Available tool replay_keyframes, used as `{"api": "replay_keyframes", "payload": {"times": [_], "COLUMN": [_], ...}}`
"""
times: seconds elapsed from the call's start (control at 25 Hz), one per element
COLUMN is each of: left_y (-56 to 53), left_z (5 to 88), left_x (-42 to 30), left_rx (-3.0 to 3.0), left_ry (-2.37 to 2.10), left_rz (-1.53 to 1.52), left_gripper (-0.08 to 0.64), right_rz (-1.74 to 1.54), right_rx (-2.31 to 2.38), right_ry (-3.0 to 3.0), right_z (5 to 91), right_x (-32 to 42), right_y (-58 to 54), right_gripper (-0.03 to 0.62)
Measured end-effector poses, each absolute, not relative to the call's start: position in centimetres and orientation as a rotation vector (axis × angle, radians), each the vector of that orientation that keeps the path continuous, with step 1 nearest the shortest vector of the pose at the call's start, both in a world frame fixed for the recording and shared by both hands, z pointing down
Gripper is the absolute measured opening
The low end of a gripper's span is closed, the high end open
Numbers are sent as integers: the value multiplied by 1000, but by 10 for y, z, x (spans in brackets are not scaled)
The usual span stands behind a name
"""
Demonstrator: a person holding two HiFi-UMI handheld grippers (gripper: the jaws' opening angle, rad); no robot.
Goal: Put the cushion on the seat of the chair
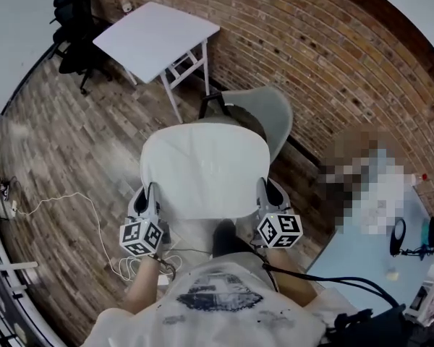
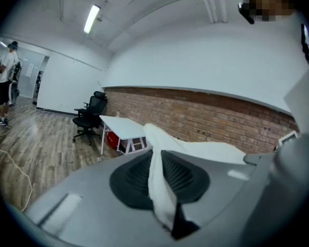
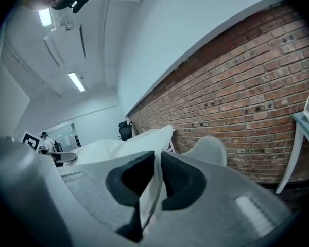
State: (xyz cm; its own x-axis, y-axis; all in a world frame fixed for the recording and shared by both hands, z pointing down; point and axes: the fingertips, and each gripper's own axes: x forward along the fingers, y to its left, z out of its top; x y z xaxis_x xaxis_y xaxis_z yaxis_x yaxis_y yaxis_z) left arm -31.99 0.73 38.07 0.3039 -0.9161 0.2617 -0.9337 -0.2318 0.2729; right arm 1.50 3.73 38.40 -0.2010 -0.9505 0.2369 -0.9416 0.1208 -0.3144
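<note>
1. Wood floor (image 1: 65, 143): broad open room to the left of the chair; only a narrow strip to the right, against the brick wall (image 1: 325, 56).
2. White desk (image 1: 159, 38): beyond the chair and near its back, legs clear of the cushion's likely path. Black office chair (image 1: 76, 24) farther off in the corner.
3. Chair (image 1: 271, 110): grey shell back visible past the cushion's far edge; seat hidden beneath the cushion.
4. Cushion (image 1: 202, 168): white, spread roughly flat and held aloft between the two grippers, in front of the chair back. Directly over the seat or just short of it, not possible to tell. Judged not yet set down. Done: pick-up and carry. Left: lowering onto the seat, squaring to the back, letting go.
5. Left gripper (image 1: 147, 197): clenched on the cushion's left edge, white fabric pinched in the jaws.
6. Right gripper (image 1: 269, 195): clenched on the right edge likewise.
7. Cable (image 1: 79, 201): loose loops on the floor at the left, near the feet; judged a snag risk for a sidestep.
</note>
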Motion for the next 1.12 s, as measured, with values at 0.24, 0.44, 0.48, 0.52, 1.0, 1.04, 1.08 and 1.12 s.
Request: {"api": "replay_keyframes", "payload": {"times": [0.24, 0.44, 0.48, 0.52, 1.0, 1.04, 1.08, 1.12], "left_y": [-78, -129, -138, -146, -258, -268, -279, -289], "left_z": [392, 406, 409, 412, 468, 476, 484, 493], "left_x": [-285, -263, -260, -256, -232, -229, -226, -223], "left_rx": [2209, 2208, 2209, 2211, 2316, 2329, 2343, 2356], "left_ry": [-1632, -1619, -1613, -1604, -1388, -1356, -1323, -1291], "left_rz": [135, 183, 195, 207, 379, 400, 420, 441], "left_gripper": [35, 35, 35, 35, 35, 35, 35, 35], "right_rz": [-688, -726, -734, -743, -859, -869, -879, -890], "right_rx": [-1998, -2030, -2039, -2048, -2243, -2268, -2293, -2318], "right_ry": [2309, 2286, 2277, 2267, 2046, 2011, 1976, 1942], "right_z": [401, 418, 420, 423, 474, 480, 488, 496], "right_x": [44, 66, 69, 72, 78, 78, 78, 78], "right_y": [-35, -79, -85, -90, -141, -144, -147, -150], "right_gripper": [32, 32, 32, 33, 32, 32, 33, 32]}}
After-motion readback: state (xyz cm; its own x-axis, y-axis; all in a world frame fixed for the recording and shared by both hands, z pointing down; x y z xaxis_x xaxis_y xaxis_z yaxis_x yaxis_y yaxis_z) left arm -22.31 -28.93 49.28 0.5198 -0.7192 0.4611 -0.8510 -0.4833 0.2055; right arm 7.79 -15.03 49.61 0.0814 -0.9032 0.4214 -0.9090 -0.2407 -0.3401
